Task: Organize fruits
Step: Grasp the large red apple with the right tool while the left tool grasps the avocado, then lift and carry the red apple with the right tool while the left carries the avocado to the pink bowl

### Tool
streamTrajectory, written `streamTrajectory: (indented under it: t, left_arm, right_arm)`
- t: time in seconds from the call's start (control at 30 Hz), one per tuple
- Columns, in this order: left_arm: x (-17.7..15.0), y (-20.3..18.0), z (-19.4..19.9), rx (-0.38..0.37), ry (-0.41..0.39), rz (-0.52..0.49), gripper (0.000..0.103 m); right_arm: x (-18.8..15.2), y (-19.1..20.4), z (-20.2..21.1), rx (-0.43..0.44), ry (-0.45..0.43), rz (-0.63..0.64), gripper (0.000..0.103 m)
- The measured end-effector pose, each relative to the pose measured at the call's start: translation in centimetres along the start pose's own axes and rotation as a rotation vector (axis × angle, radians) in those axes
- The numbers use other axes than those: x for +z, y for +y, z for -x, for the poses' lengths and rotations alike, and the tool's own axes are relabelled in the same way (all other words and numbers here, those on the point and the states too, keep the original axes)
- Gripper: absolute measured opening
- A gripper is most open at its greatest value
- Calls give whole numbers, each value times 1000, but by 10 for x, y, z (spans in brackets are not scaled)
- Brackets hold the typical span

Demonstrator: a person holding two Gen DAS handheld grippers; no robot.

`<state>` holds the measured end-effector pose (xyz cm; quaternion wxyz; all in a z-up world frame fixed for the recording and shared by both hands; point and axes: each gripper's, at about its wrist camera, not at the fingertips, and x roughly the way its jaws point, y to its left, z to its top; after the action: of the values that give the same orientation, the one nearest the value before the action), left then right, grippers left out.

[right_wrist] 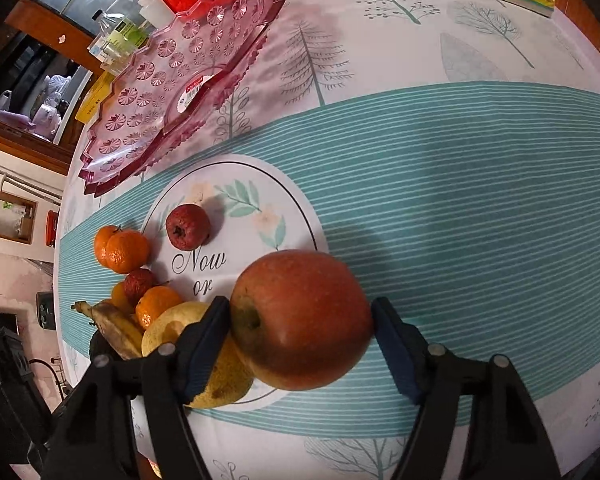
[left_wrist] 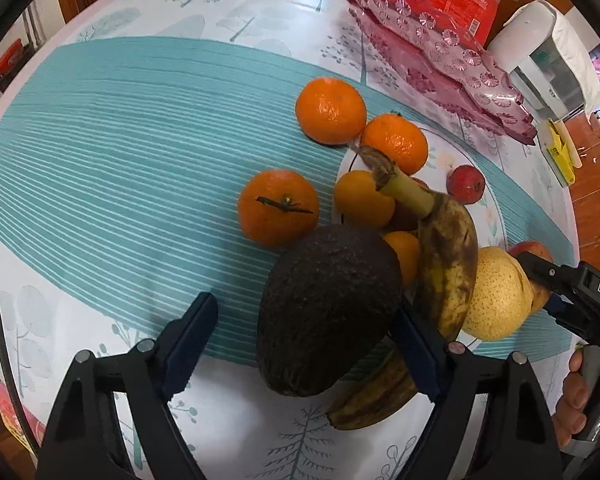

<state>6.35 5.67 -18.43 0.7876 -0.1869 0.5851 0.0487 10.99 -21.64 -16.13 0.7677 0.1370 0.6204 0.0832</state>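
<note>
red apple [right_wrist: 300, 320] is clamped in my right gripper [right_wrist: 300, 336] over the round mat's [right_wrist: 296, 200] near edge; my left gripper [left_wrist: 304, 340] gapes around the avocado [left_wrist: 328, 312]; closing skewed could roll it into the banana [left_wrist: 448, 256].

Both views are evenly and fairly brightly lit, with soft light from above. In the left wrist view, small white glints sit on the oranges [left_wrist: 330, 110] ahead of the left claw [left_wrist: 304, 344]; the avocado [left_wrist: 326, 322] between its fingers stays dull and dark. In the right wrist view, a soft shadow lies on the striped mat [right_wrist: 460, 200] just ahead of the right claw [right_wrist: 300, 344]. Fisheye bending curves the table edge, corners go black, and the far background is slightly soft.
</note>
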Motion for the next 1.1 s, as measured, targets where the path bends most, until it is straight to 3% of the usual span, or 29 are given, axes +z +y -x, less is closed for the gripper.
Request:
streamTrajectory:
  t: [0.03,0.1,0.27,0.6,0.83,1.1]
  left_arm:
    - [1,-2,-1,-6,0,-9,78]
    - [1,-7,0,-33,-6,-25,57]
    - [-1,-20,1,-10,-14,-74,57]
    - [-6,-5,23,1,-38,-35,57]
    - [-3,-4,74,6,-98,-28,57]
    - [27,-32,162,15,-244,-101,57]
  right_arm:
    - [0,0,0,-1,-1,4,72]
    - [-1,2,0,-4,-4,11,72]
    - [-3,5,2,-36,-15,45,72]
    - [-6,13,19,-35,-63,80,71]
    - [-6,32,53,8,-117,130,71]
    - [3,66,120,68,-242,228,71]
